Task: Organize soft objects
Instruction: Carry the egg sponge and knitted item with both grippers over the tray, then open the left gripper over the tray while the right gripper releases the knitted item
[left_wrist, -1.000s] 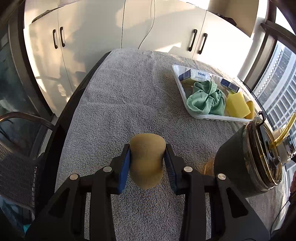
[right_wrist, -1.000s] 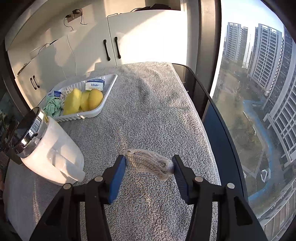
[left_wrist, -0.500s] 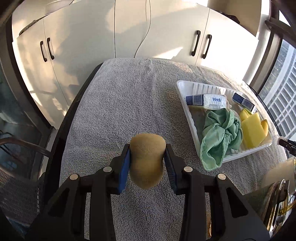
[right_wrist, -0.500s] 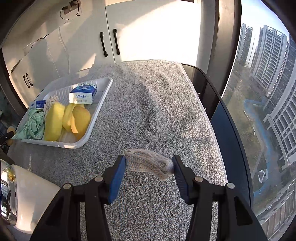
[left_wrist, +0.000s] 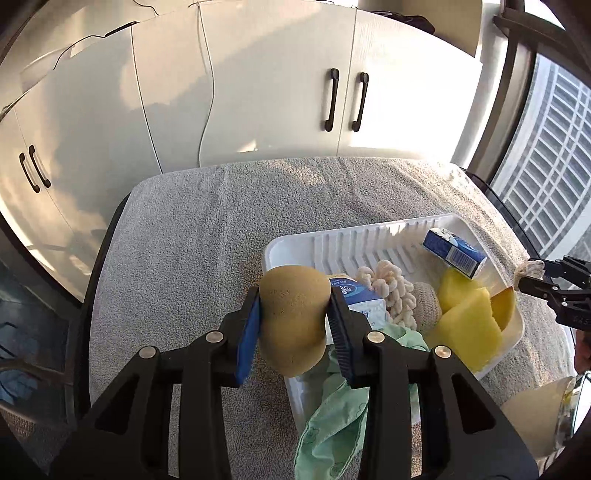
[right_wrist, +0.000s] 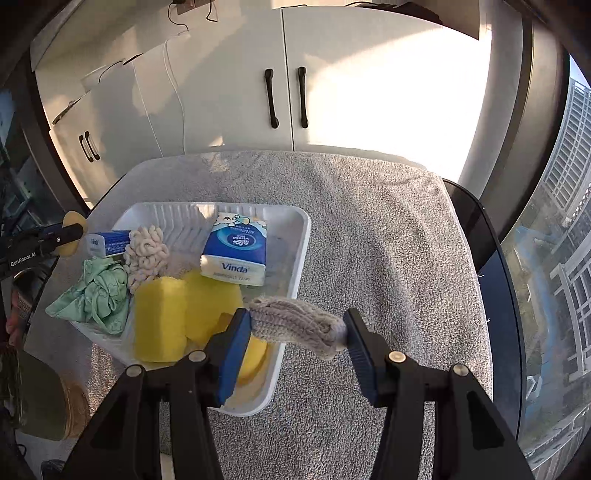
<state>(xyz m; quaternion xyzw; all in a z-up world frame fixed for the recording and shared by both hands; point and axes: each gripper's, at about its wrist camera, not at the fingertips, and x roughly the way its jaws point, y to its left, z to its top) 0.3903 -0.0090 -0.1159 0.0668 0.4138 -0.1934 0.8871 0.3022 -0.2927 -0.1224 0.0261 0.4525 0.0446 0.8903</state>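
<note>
My left gripper (left_wrist: 294, 325) is shut on a tan sponge (left_wrist: 293, 325) and holds it over the near left corner of the white tray (left_wrist: 291, 245). My right gripper (right_wrist: 295, 334) is shut on a grey knitted cloth (right_wrist: 295, 325) above the tray's right rim (right_wrist: 303, 243). The tray holds yellow sponges (right_wrist: 160, 317), a green cloth (right_wrist: 98, 295), a cream knitted piece (right_wrist: 146, 254) and tissue packs (right_wrist: 236, 254). The right gripper also shows at the right edge of the left wrist view (left_wrist: 532, 275), the left gripper at the left edge of the right wrist view (right_wrist: 70, 233).
A grey towel (right_wrist: 369, 229) covers the table. White cabinets (left_wrist: 258, 92) stand behind it. A window (right_wrist: 561, 221) runs along the right side. A jug-like vessel (right_wrist: 44, 402) sits near the front edge, left of the tray in the right wrist view.
Both grippers have moved forward and inward toward the tray, carrying the sponge and the knitted cloth. The tray now lies directly under both. The kettle has slid out of view.
</note>
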